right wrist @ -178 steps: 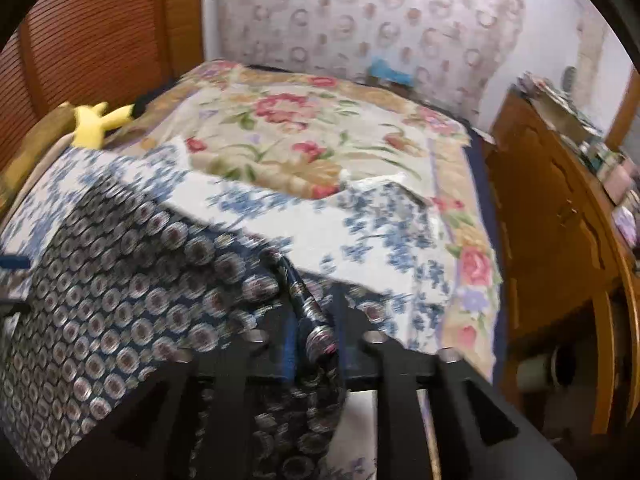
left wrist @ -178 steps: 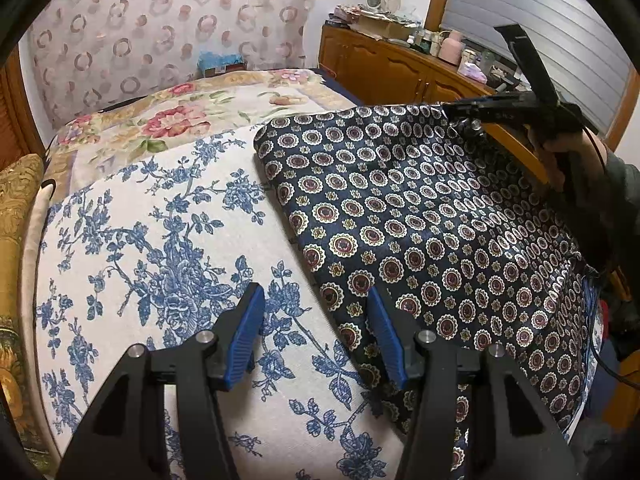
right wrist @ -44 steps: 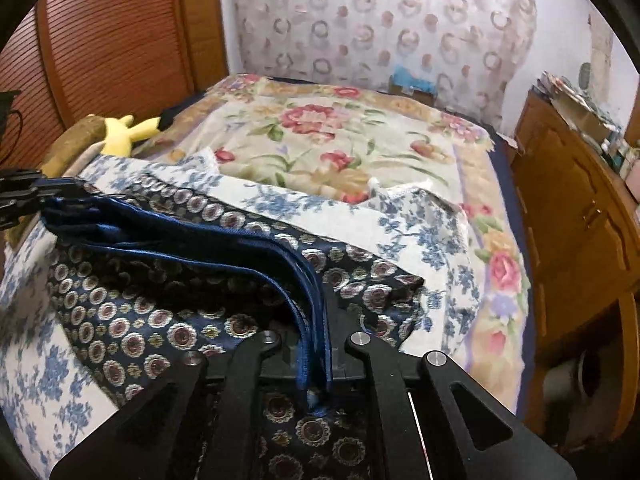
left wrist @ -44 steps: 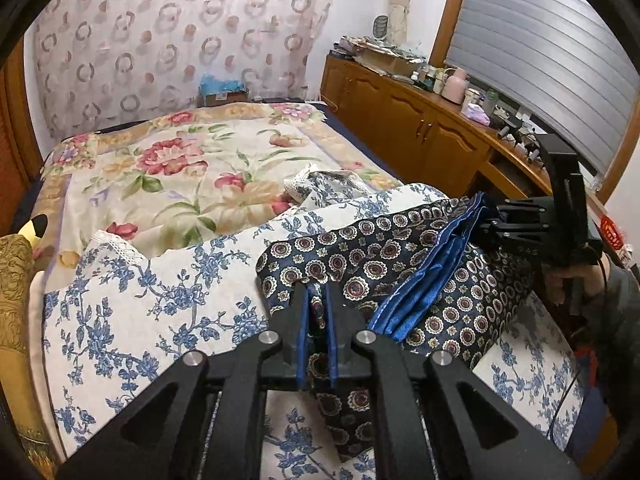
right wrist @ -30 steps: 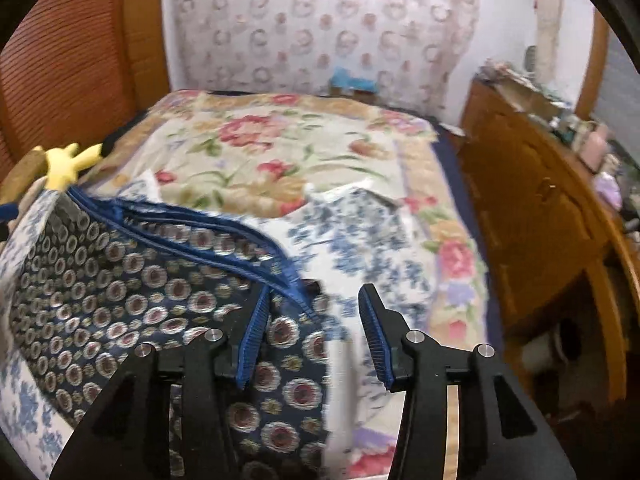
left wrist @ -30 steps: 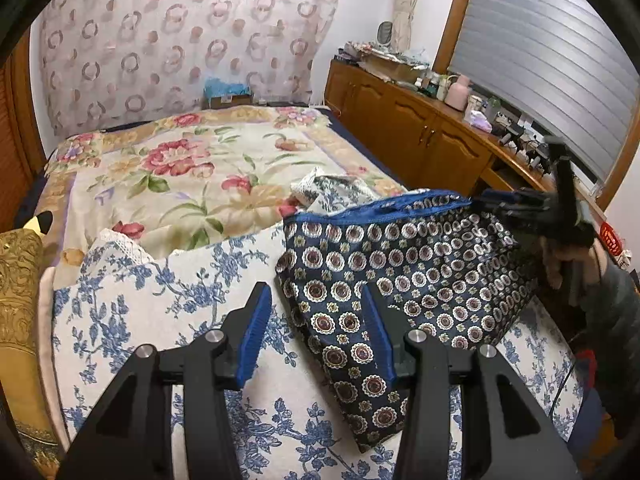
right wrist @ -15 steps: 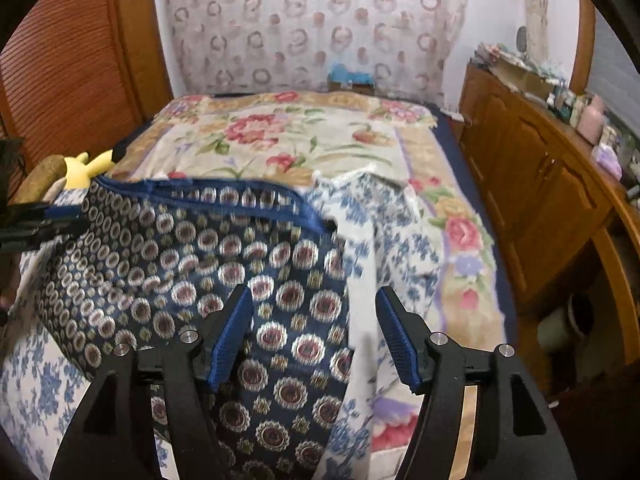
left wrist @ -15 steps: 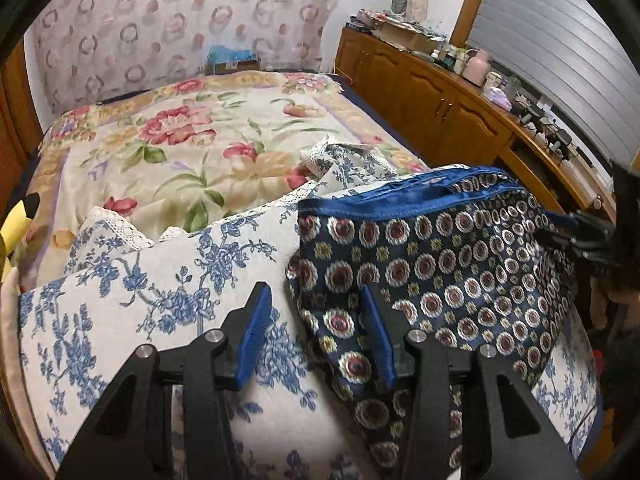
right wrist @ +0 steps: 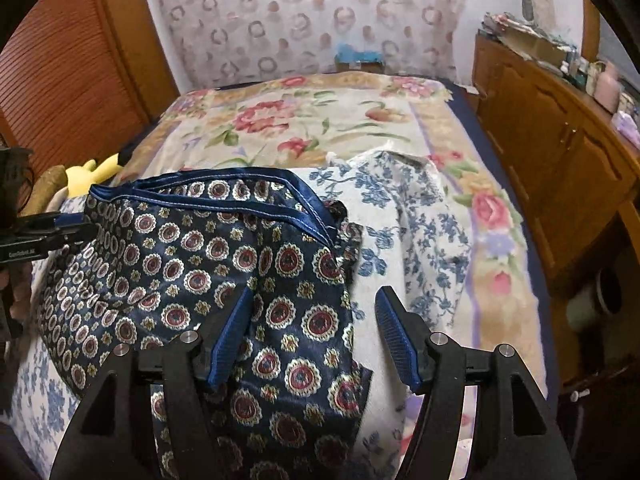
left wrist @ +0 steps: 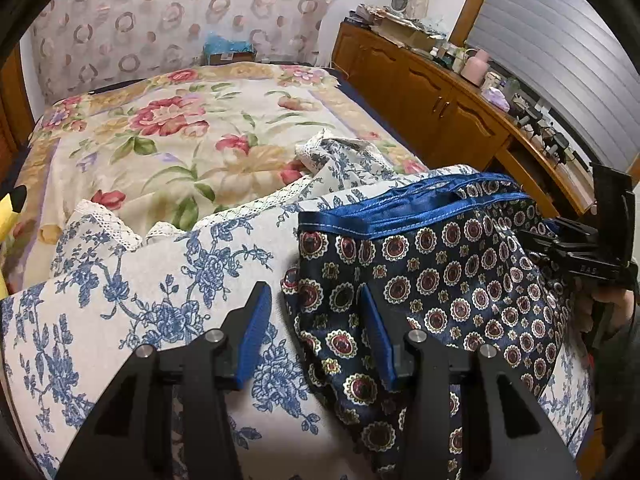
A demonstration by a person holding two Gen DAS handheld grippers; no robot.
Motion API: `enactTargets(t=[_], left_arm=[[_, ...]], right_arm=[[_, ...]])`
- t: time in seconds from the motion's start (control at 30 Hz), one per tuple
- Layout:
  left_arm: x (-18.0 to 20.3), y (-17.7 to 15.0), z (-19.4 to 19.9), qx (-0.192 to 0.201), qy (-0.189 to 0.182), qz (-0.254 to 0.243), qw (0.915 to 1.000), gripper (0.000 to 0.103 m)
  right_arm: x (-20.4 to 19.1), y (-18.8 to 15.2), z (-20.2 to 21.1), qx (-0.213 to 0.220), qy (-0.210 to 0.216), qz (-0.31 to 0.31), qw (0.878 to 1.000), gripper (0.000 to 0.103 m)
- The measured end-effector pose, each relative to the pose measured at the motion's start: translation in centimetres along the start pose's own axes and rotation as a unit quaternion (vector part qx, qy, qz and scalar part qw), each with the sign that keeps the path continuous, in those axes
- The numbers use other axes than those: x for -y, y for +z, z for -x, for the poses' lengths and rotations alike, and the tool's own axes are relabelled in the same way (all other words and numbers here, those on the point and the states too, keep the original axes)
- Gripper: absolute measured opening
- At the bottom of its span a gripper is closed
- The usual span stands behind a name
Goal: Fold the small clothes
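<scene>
The folded patterned shorts (left wrist: 432, 280), earlier clamped, are now released onto the floral cloth (left wrist: 140, 280); left gripper (left wrist: 316, 336) and right gripper (right wrist: 316, 336) are spread

Little readable text here. In the right wrist view, white lettering on the black body of the left gripper (right wrist: 52, 232) at the far left edge reads approx. "GenRobot.AI", small and skewed, so prob. not exact. In the left wrist view, the right gripper (left wrist: 560, 236) carries faint embossed chars, maybe "BAS" or sim., too small to confirm.
</scene>
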State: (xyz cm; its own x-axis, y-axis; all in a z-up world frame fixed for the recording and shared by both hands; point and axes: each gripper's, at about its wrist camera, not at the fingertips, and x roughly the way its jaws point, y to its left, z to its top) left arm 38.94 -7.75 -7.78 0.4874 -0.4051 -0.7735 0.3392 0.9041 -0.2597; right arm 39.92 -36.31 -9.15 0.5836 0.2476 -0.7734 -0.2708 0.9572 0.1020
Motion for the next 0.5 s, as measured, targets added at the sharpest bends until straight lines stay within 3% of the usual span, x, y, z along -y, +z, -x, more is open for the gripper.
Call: enactTargets(t=[0.27, 0.5], left_arm=[[-0.6, 0.5, -0.2, 0.005, -0.015, 0.000, 0.9999, 0.044], [-0.5, 0.7, -0.4, 0.004, -0.038, 0.002, 0.9993, 0.007]], right_arm=[[-0.8, 1.0, -1.0, -0.015, 0.017, 0.028, 0.999, 0.063], [-1.6, 1.0, -1.3, -0.013, 0.046, 0.038, 0.998, 0.021]])
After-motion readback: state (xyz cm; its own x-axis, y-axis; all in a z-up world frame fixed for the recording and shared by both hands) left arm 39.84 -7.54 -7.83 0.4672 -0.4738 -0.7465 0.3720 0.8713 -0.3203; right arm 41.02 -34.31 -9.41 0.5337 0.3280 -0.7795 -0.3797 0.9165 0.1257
